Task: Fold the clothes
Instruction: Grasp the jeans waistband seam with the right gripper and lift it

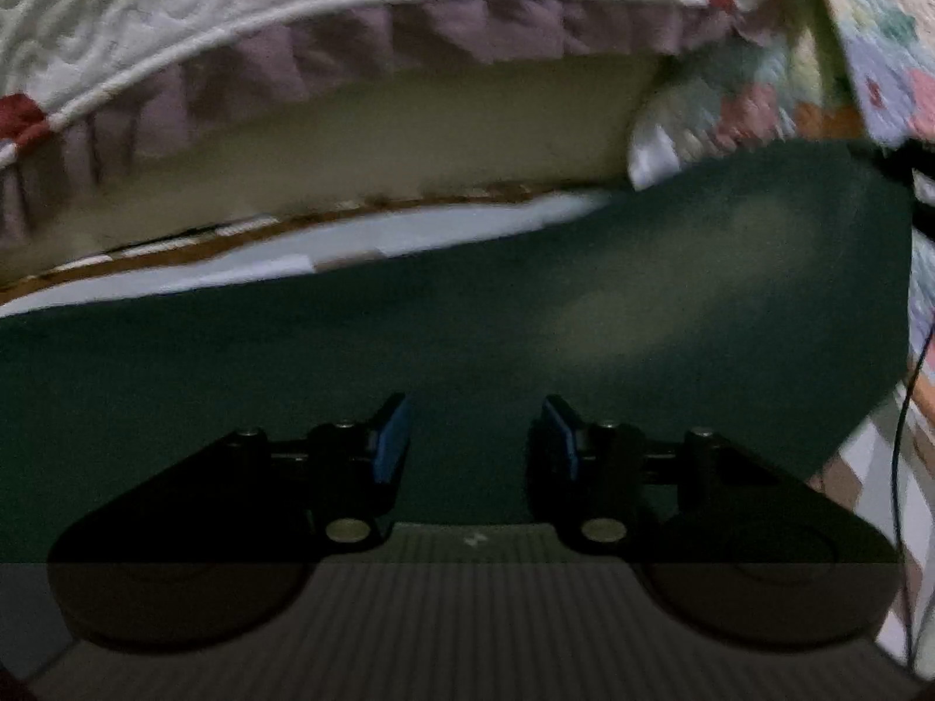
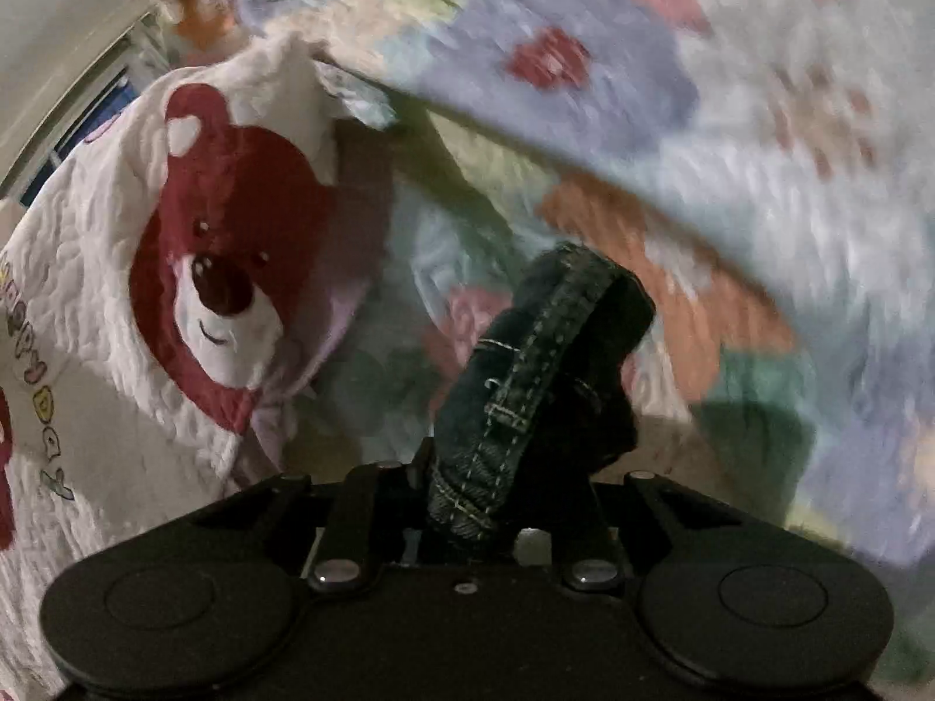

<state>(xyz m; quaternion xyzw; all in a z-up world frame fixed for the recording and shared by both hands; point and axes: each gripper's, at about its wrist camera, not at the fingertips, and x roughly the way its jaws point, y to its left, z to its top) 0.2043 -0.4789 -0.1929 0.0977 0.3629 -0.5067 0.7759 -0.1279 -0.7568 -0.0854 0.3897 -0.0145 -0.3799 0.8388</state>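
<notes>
A dark green cloth (image 1: 526,339) lies stretched across the middle of the left wrist view, and its far right corner rises toward the upper right. My left gripper (image 1: 476,438) hovers over it, open, with its blue pads (image 1: 390,438) apart and nothing pinched between them. In the right wrist view a bunched dark denim waistband (image 2: 543,350) with pale stitching and a belt loop sticks up out of my right gripper (image 2: 502,485). That gripper is shut on the denim, which hides its fingertips.
A white quilted cover with a red bear (image 2: 222,269) lies left of the right gripper. A blurred floral patchwork blanket (image 2: 672,117) lies beyond it. A ruffled bed edge (image 1: 350,52) and a pale mattress side (image 1: 380,140) run behind the green cloth. A thin black cable (image 1: 897,467) hangs at the right.
</notes>
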